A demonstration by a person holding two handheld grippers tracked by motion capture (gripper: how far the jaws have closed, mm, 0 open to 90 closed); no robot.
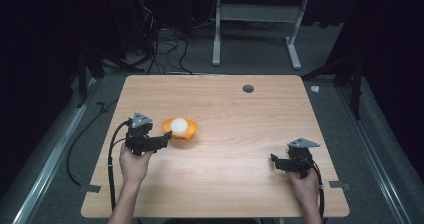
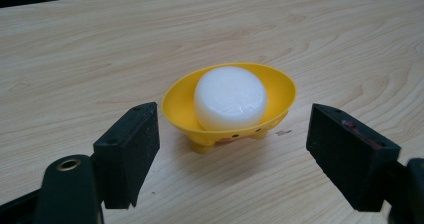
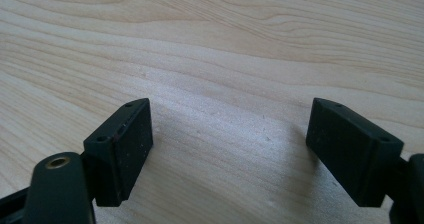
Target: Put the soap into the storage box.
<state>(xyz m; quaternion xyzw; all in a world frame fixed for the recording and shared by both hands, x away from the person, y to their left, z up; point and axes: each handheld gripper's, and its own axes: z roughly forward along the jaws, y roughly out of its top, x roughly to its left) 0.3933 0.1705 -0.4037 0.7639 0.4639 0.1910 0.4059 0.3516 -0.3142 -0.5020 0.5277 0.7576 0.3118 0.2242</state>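
Left gripper (image 2: 232,149): jaws spread wide, nothing between the pads, both low over the wood. Just ahead of them sits a yellow bowl (image 2: 280,91) on short feet, apart from both jaws, centred in the gap as the left gripper view looks. Inside the bowl: a white round block (image 2: 230,96), flat-topped, resting against the bowl's inner wall, its top rising above the rim.

High view: left gripper (image 1: 165,136) points right toward the bowl (image 1: 191,130), which lies left of centre on the wooden table (image 1: 240,114); the white block (image 1: 179,125) shows in it. Left hand (image 1: 134,163) grips the tool from behind.

Right gripper (image 3: 230,149): jaws also wide apart, holding nothing, bare wood grain below. In the high view the right gripper (image 1: 276,161) sits near the table's right edge, pointing left, well apart from the bowl, right hand (image 1: 304,184) behind it.

A dark round grommet (image 1: 248,88) sits near the far edge.
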